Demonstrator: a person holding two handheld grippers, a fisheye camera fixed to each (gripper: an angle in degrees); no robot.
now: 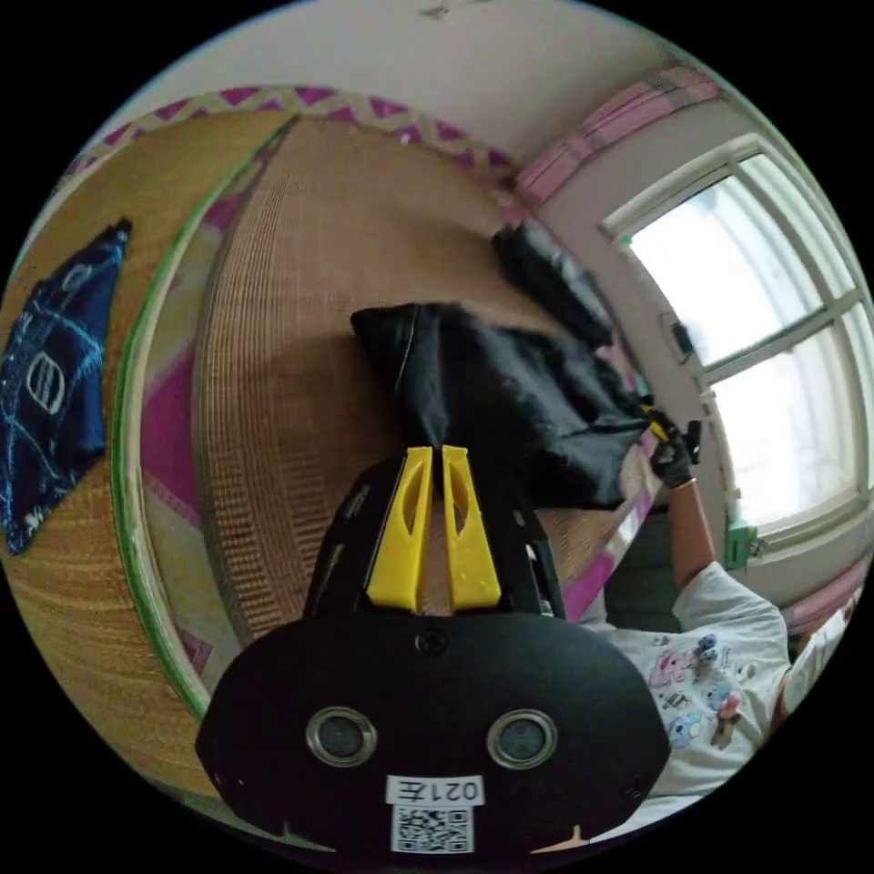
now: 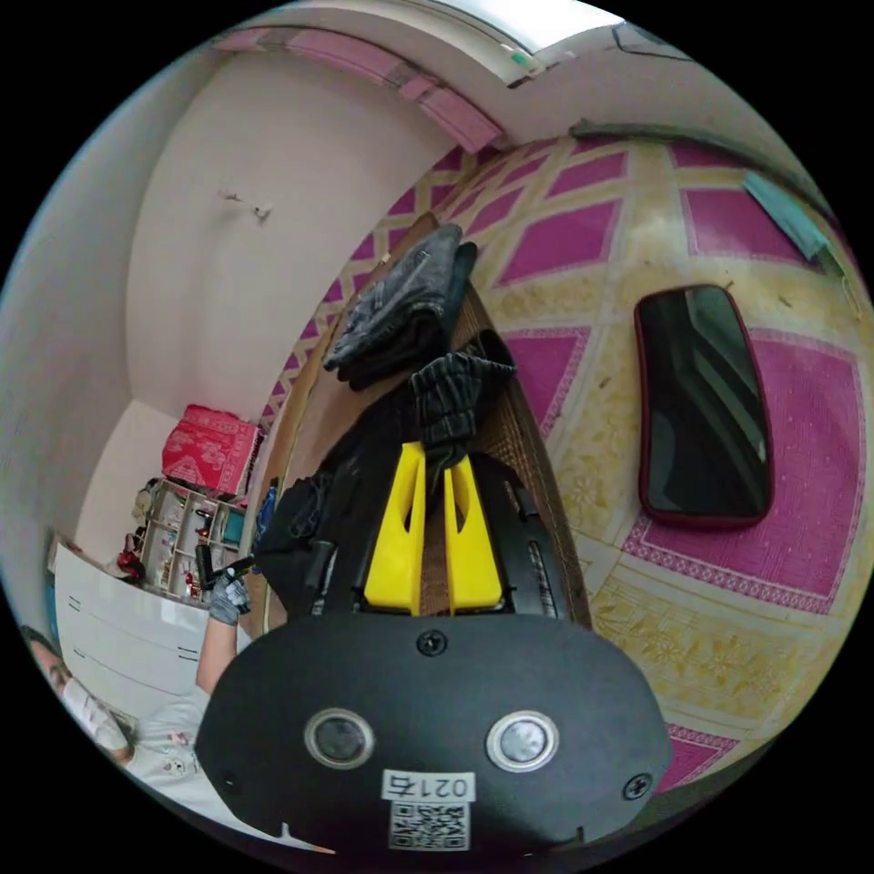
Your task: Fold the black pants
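The black pants (image 1: 510, 391) hang stretched above a woven mat (image 1: 300, 364). In the left gripper view my left gripper (image 1: 435, 451) is shut on one end of them, its yellow jaws nearly together on the fabric. At the far end a gloved hand (image 1: 674, 460) holds my right gripper (image 1: 659, 424) against the cloth. The right gripper view has my right gripper (image 2: 435, 448) shut on a ribbed band of the pants (image 2: 451, 391), and the black cloth sags off to the left toward the person's other gloved hand (image 2: 228, 594).
A folded dark stack (image 1: 551, 278) lies on the mat near the wall; it appears as grey-black folded clothes (image 2: 401, 305). A blue patterned cloth (image 1: 50, 382) lies apart. A dark mirror (image 2: 701, 405) rests on the pink-and-yellow floor (image 2: 564, 237). A window (image 1: 774, 346) is nearby.
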